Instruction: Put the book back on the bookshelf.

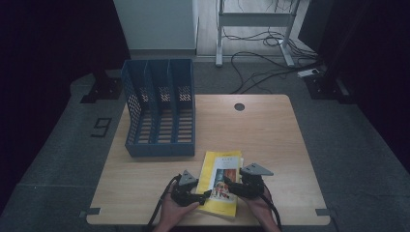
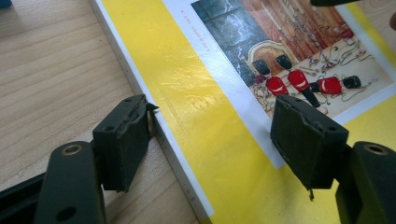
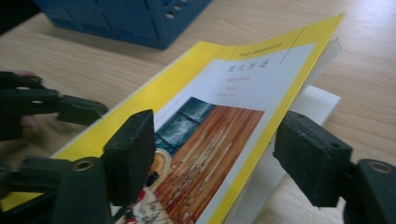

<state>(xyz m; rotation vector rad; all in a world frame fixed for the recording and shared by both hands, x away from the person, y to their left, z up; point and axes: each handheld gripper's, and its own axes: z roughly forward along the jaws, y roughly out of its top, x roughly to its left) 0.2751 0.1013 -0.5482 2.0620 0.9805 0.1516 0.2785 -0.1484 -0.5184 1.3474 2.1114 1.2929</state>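
A yellow book (image 1: 222, 181) with a picture on its cover lies near the table's front edge. My left gripper (image 1: 205, 195) is at the book's left side. In the left gripper view its jaws (image 2: 212, 135) stand wide open, one on the wood against the spine, the other over the cover (image 2: 210, 107). My right gripper (image 1: 227, 186) is at the book's right side. In the right gripper view the front cover (image 3: 243, 88) is lifted off the pages, and its edge runs between the open jaws (image 3: 219, 149) without being pressed. The left gripper (image 3: 70, 109) shows at the far side of the book.
A blue three-slot file rack (image 1: 159, 108) stands at the back left of the wooden table (image 1: 270, 135), its slots open upward. A round cable hole (image 1: 239, 107) sits near the back edge. Bare wood lies to the right of the book. Cables trail on the floor behind.
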